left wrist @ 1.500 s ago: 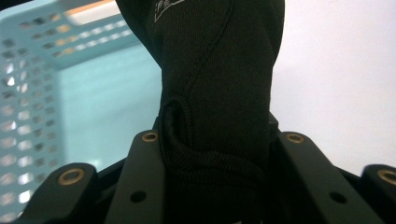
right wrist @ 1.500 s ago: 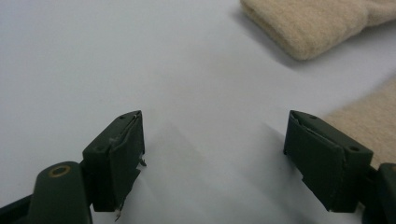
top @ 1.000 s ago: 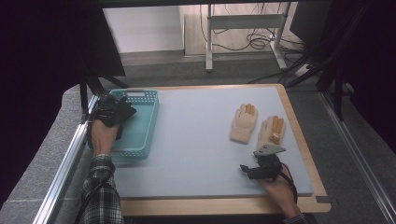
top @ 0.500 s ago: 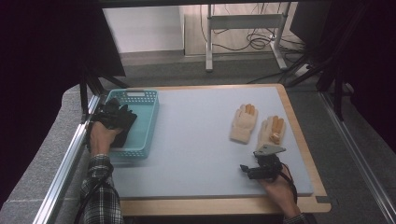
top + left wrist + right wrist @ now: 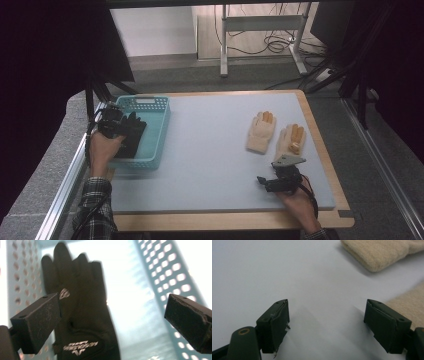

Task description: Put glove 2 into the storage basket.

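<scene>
A black glove (image 5: 134, 132) (image 5: 82, 315) lies flat in the teal basket (image 5: 156, 134) (image 5: 170, 272) at the table's left. My left gripper (image 5: 112, 125) (image 5: 112, 312) hovers just above it. Its jaws have just been opening and now stand wide apart, clear of the glove below them. Two beige gloves (image 5: 261, 131) (image 5: 291, 139) lie side by side on the right of the grey mat. My right gripper (image 5: 266, 183) (image 5: 327, 325) rests low on the mat in front of them, open with nothing between its jaws. One beige cuff (image 5: 377, 252) lies ahead of it and the other (image 5: 409, 302) beside its right jaw.
The grey mat (image 5: 210, 145) covers a wooden table (image 5: 320, 220); its middle is bare. A metal rail (image 5: 65, 190) runs along the left edge. Beyond the table stand a desk frame (image 5: 260, 30) and cables on the floor.
The left gripper's jaws have opened and let go of the black glove, which now lies in the basket. That hand has lifted slightly. The right hand has not moved.
</scene>
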The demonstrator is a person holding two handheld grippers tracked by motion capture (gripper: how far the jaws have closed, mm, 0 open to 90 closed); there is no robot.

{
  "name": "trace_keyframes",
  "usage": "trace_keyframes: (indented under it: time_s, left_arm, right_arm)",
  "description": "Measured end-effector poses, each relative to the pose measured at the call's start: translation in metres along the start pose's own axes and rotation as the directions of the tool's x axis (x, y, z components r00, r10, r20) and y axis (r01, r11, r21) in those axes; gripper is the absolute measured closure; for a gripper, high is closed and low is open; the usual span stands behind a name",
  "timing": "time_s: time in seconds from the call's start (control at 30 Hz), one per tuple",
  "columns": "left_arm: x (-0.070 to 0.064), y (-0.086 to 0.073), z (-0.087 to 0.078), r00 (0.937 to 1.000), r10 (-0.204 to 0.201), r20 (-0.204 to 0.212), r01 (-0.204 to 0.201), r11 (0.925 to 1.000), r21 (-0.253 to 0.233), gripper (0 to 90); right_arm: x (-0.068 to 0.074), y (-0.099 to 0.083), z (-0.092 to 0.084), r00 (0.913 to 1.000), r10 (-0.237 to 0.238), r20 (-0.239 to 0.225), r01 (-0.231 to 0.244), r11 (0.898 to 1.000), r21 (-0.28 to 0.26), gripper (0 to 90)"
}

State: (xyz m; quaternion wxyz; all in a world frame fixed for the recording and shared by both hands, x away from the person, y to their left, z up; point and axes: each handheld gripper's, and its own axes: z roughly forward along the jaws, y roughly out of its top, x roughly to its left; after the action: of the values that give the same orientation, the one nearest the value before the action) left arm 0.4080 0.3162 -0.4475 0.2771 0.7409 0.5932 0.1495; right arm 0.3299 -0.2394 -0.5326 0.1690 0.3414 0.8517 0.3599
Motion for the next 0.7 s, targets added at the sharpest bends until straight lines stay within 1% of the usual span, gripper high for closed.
trace_keyframes:
  time_s: [0.03,0.07,0.1,0.17,0.23,0.3,0.33,0.37,0.4,0.43,0.47,0.5,0.57,0.6,0.7]
  left_arm:
    - [0.0,0.0,0.0,1.0,0.0,0.0,0.0,1.0,0.0,1.3]
    - [-0.007,0.0,-0.004,0.9997,0.02,0.012,-0.02,0.9994,-0.03,1.3]
    - [-0.007,0.0,-0.004,0.9997,0.02,0.012,-0.02,0.9994,-0.03,1.2]
    - [-0.013,0.0,-0.007,0.9988,0.044,0.021,-0.043,0.9977,-0.052,1.1]
    - [-0.02,0.001,-0.01,0.9975,0.065,0.029,-0.063,0.9961,-0.062,0.7]
    - [-0.027,0.003,-0.014,0.9959,0.087,0.023,-0.085,0.9931,-0.081,0.3]
    - [-0.033,0.003,-0.016,0.9951,0.086,0.049,-0.08,0.9899,-0.117,0.4]
    - [-0.033,0.003,-0.016,0.9951,0.086,0.049,-0.08,0.9899,-0.117,0.4]
    - [-0.038,0.003,-0.016,0.9935,0.083,0.078,-0.071,0.9879,-0.138,0.3]
    - [-0.042,0.003,-0.016,0.9914,0.093,0.092,-0.079,0.9864,-0.145,0.2]
    - [-0.047,0.003,-0.016,0.9898,0.107,0.093,-0.093,0.985,-0.146,0.2]
    - [-0.053,0.004,-0.016,0.988,0.129,0.084,-0.116,0.9824,-0.146,0.0]
    - [-0.062,0.004,-0.016,0.9846,0.152,0.086,-0.137,0.9784,-0.155,0.0]
    - [-0.067,0.004,-0.016,0.9818,0.163,0.098,-0.146,0.9762,-0.16,0.0]
    - [-0.086,0.004,-0.016,0.9731,0.208,0.1,-0.189,0.9667,-0.173,0.1]
  right_arm:
    - [0.0,0.0,0.0,1.0,0.0,0.0,0.0,1.0,0.0,20.1]
    - [0.0,0.0,0.0,1.0,0.0,0.0,0.0,1.0,0.0,20.1]
    - [0.0,0.0,0.0,1.0,0.0,0.0,0.0,1.0,0.0,20.1]
    - [0.0,0.0,0.0,1.0,0.0,0.0,0.0,1.0,0.0,20.1]
    - [0.0,0.0,0.0,1.0,0.001,0.0,-0.001,1.0,0.0,20.1]
    - [0.0,0.0,0.0,1.0,0.0,0.0,0.0,1.0,0.001,20.1]
    - [0.0,0.0,0.0,1.0,0.0,-0.001,0.0,1.0,0.0,20.1]
    - [0.0,0.0,0.0,1.0,0.0,-0.001,0.0,1.0,0.0,20.1]
    - [0.0,0.0,0.0,1.0,0.0,-0.001,0.0,1.0,0.0,20.1]
    - [0.0,0.0,0.0,1.0,0.0,-0.001,0.0,1.0,0.0,20.1]
    - [0.0,0.0,0.0,1.0,0.0,-0.001,0.0,1.0,0.0,20.1]
    - [0.0,0.0,0.0,1.0,0.0,-0.001,0.0,1.0,0.0,20.1]
    - [0.0,0.0,0.0,1.0,0.0,-0.001,0.0,1.0,0.0,20.1]
    - [0.0,0.0,0.0,1.0,0.0,0.0,0.0,1.0,0.0,20.1]
    - [0.0,0.0,0.0,1.0,-0.001,0.0,0.001,1.0,0.0,20.1]
